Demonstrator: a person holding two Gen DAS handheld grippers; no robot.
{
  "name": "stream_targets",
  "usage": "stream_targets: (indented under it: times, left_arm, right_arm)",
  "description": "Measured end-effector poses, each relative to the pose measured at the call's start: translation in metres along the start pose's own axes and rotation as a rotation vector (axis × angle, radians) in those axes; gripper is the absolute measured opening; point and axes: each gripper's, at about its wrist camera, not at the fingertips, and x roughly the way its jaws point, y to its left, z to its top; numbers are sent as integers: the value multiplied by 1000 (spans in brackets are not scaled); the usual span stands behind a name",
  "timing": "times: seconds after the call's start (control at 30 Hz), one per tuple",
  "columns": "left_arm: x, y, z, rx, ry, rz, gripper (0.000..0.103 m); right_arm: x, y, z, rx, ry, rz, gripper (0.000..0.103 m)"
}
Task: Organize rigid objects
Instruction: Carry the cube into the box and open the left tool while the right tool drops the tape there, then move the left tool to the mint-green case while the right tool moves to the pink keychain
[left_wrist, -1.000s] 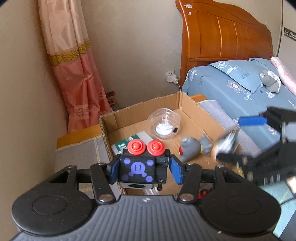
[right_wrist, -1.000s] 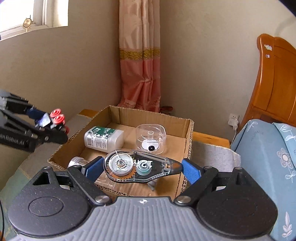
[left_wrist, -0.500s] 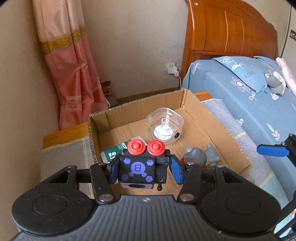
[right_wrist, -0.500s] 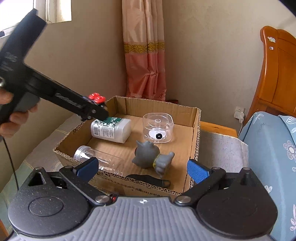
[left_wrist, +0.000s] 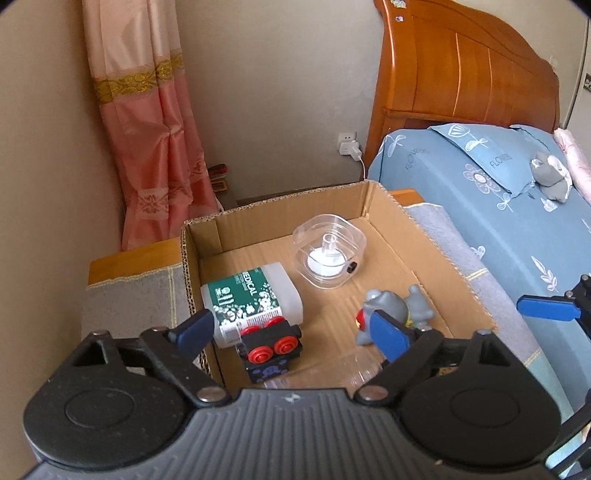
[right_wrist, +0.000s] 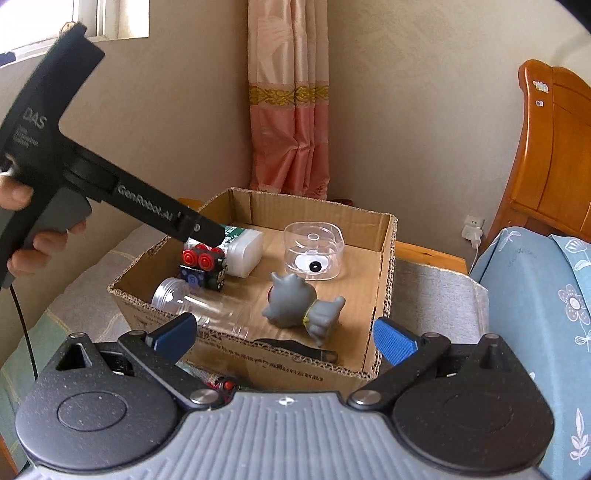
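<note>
Black red-buttoned toy block (left_wrist: 270, 350) lay in cardboard box (left_wrist: 447, 269), six o'clock of left gripper (left_wrist: 291, 334)'s spread, empty jaws; right gripper (right_wrist: 284, 338) likewise agape.

Lighting/img quality: soft daylight, moderate brightness.
Source: window (right_wrist: 74, 22), upper left in right wrist view. Shadows faint; strong fisheye bend + dark vignette at corners; focus mostly sharp.

1. Left tongs (left_wrist: 291, 334): black linkage arms, blue fingertip pads (left_wrist: 388, 334), silver pivot screws, ribbed dark-grey housing.
2. Right tongs (right_wrist: 284, 338): the same build, lighter grey housing.
3. Handle printed "GenRobot.AI" and "DAS"; bare-skinned left hand (right_wrist: 33, 240), thin black cable.
</note>
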Motion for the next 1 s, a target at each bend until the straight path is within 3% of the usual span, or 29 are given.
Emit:
stream_targets:
  times: [0.33,0.53,1.0]
  left_arm:
    - [-37,-13,-25,25,-24,23,95]
    - [-58,-18,-51,21,-43,25,96]
    - [-71,-21,-117,15,-34,31,96]
  right_arm:
    - [-27,13,-19,1,-7,9,103]
    - [-44,24,-49,-5,2,34,103]
    - [-38,55,-130,-98,152,132,103]
